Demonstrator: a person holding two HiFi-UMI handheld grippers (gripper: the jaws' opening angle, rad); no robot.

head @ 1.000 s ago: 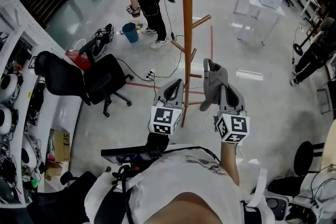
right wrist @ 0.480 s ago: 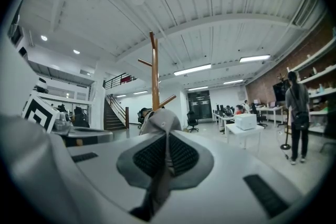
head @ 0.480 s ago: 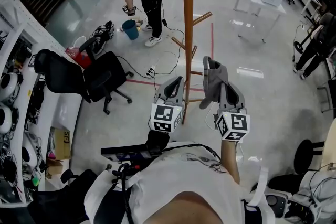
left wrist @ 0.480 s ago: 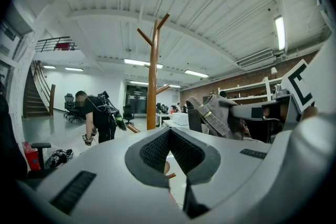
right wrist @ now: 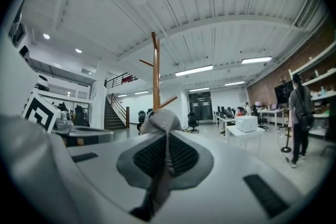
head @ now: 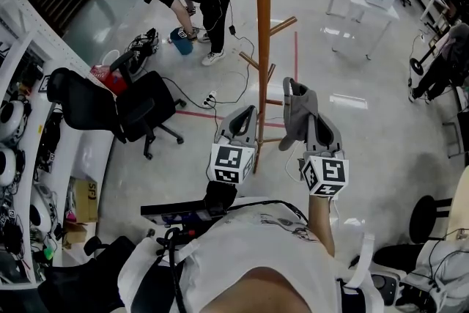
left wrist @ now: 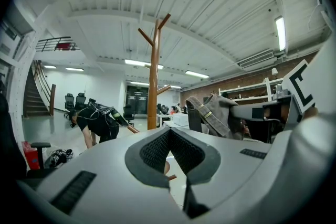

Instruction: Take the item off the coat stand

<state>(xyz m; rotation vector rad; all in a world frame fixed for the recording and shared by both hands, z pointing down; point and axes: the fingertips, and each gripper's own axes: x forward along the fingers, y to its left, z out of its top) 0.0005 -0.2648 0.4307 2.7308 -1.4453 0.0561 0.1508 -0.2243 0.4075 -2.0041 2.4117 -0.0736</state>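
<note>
Item: grey fabric bag (head: pixel 297 105) with a strap, held up above the floor (head: pixel 359 143), just right of the tall brown wooden coat stand (head: pixel 261 48) and off its pegs.
Right gripper (head: pixel 312 119): jaws pressed together, pinching the bag's fabric (right wrist: pixel 157 122).
Left gripper (head: pixel 244 116): jaws pressed together with nothing between them, just left of the pole.
Stand: upright, between the two grippers.

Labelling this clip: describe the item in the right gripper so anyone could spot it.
Find the tall wooden coat stand on the open floor. Just right of its pole, the right gripper is shut on a limp grey fabric item. The left gripper beside it holds nothing.
</note>
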